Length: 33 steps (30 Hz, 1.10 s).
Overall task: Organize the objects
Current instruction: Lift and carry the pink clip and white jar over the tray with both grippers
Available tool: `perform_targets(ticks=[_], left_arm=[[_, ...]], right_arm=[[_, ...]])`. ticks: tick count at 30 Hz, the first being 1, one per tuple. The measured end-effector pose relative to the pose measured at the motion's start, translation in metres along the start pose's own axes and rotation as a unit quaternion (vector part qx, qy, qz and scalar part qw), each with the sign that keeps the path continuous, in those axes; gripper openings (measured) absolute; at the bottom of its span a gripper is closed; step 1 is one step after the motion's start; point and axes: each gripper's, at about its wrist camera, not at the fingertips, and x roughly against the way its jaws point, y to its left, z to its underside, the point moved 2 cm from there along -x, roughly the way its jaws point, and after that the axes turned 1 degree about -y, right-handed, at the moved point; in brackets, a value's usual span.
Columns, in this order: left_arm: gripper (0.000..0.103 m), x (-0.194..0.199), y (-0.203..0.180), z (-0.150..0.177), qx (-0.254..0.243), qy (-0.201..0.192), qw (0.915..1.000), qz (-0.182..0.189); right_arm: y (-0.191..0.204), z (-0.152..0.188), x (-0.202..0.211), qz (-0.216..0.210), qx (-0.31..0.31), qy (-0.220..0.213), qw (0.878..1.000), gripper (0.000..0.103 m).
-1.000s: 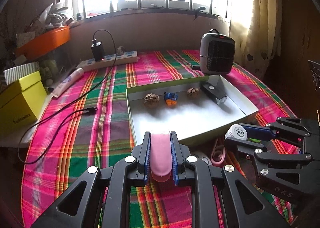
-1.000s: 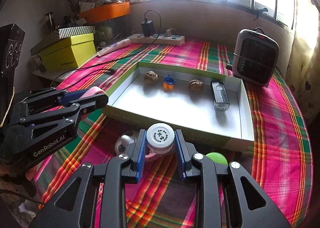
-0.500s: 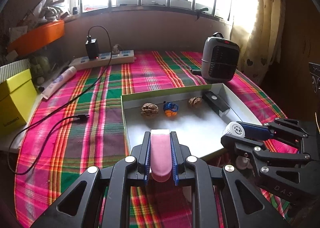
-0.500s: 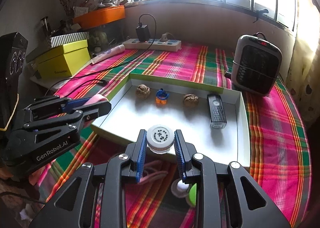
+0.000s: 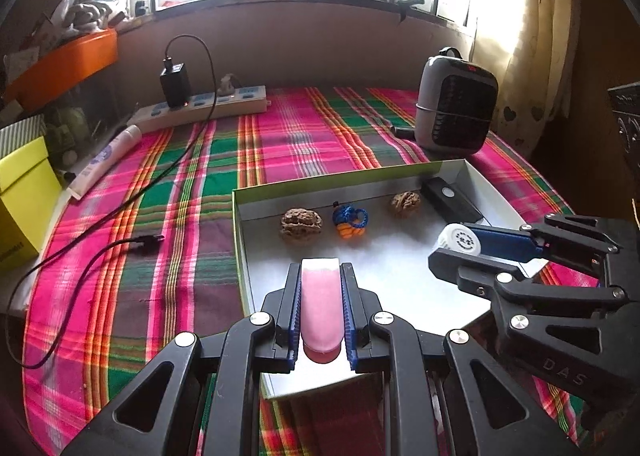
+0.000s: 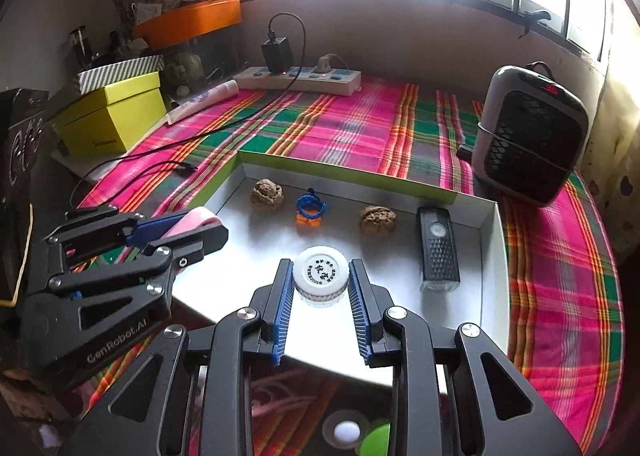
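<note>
My left gripper (image 5: 320, 296) is shut on a pink flat object (image 5: 320, 308) and holds it over the near left part of the white tray (image 5: 404, 170). My right gripper (image 6: 320, 288) is shut on a small jar with a white lid (image 6: 320, 272), over the tray's near middle; it also shows in the left wrist view (image 5: 460, 240). In the tray lie two walnuts (image 6: 267, 194) (image 6: 378, 219), a blue and orange charm (image 6: 311, 210) and a black device (image 6: 438, 248).
A grey heater (image 6: 528, 136) stands at the back right. A power strip (image 6: 298, 78) with a charger and black cable (image 5: 120, 216) lies at the back. Yellow box (image 6: 112, 116) at left. Pink cord (image 6: 280, 396) and a green ball (image 6: 376, 440) lie below the tray's near edge.
Both grippers have moved forward with their objects, from in front of the tray to above its near part. Both stay shut.
</note>
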Motion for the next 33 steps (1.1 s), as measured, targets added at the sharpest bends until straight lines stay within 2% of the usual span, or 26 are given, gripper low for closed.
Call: perform_targets(ticks=[13,33], left_arm=[[0.016,-0.025,0.001,-0.001,-0.004,0.022,0.9997,-0.006],[0.016,-0.037,-0.002,-0.001,-0.016,0.034,0.9992,-0.015]], right_arm=[[-0.006,-0.017,-0.028,-0.011,-0.003,0.029,1.0,0.028],[-0.01,-0.024,-0.056,-0.029,-0.01,0.06,0.998,0.029]])
